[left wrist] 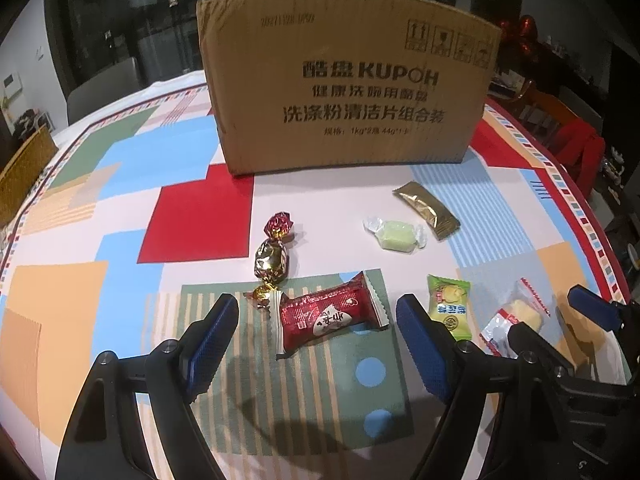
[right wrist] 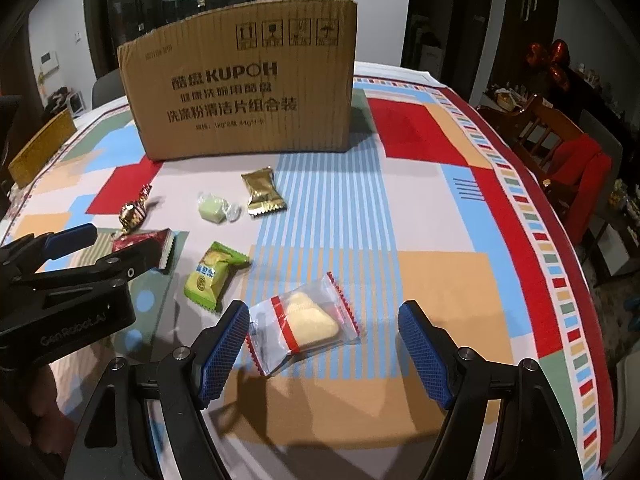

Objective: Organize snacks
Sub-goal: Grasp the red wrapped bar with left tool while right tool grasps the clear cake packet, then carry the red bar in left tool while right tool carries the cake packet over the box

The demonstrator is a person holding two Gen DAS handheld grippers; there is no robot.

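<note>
Nearest, my left fingers (left wrist: 316,344) stand spread around the red packet (left wrist: 330,316); my right fingers (right wrist: 322,346) spread around the clear packet (right wrist: 306,322). Beyond, the box (left wrist: 344,92). Advice: lower squarely, pinch mid-wrapper.

The cardboard box (right wrist: 244,88) is blocking the table's (right wrist: 440,280) far middle; the striped area right of the snacks is lying open.

Left wrist view: looks steeply down along the left claw (left wrist: 318,332) at the near worktop (left wrist: 192,216), close above it, facing the far cardboard box (left wrist: 344,92). Right wrist view: same heading, from just to the right. Both share the box and the scattered snacks between the two views.
</note>
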